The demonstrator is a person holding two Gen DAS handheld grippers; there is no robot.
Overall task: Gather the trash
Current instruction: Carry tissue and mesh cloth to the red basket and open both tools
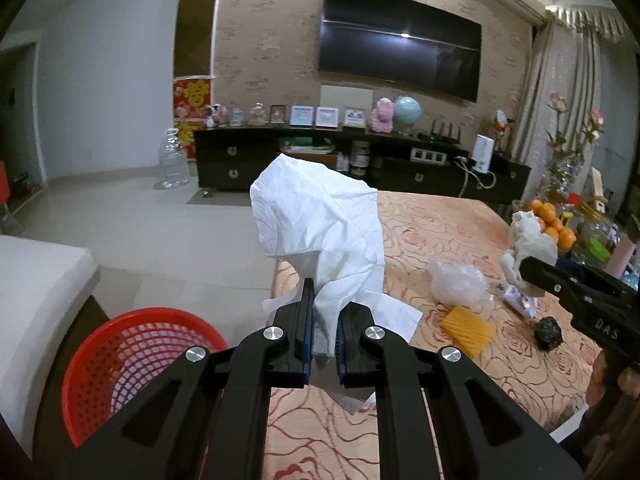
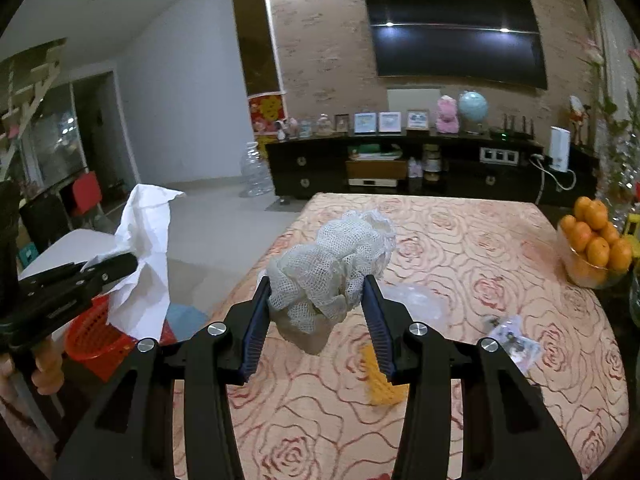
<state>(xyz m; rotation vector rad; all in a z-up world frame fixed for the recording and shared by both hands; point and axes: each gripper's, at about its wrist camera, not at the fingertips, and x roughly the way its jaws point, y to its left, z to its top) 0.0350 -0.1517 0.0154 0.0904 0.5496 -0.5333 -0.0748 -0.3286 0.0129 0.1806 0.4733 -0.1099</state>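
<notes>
Above table (image 2: 460,240), grippers' tissue (image 1: 320,224), seemingly netting (image 2: 332,264)

text: "DAS" | on: right gripper (image 1: 532,268) body | other labels: too blurred to read

Living room: wall-mounted television (image 2: 456,34), sideboard (image 2: 400,168).

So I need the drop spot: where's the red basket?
The red basket sits on the floor off the table's left edge, lower left in the left wrist view, below the held tissue.
</notes>
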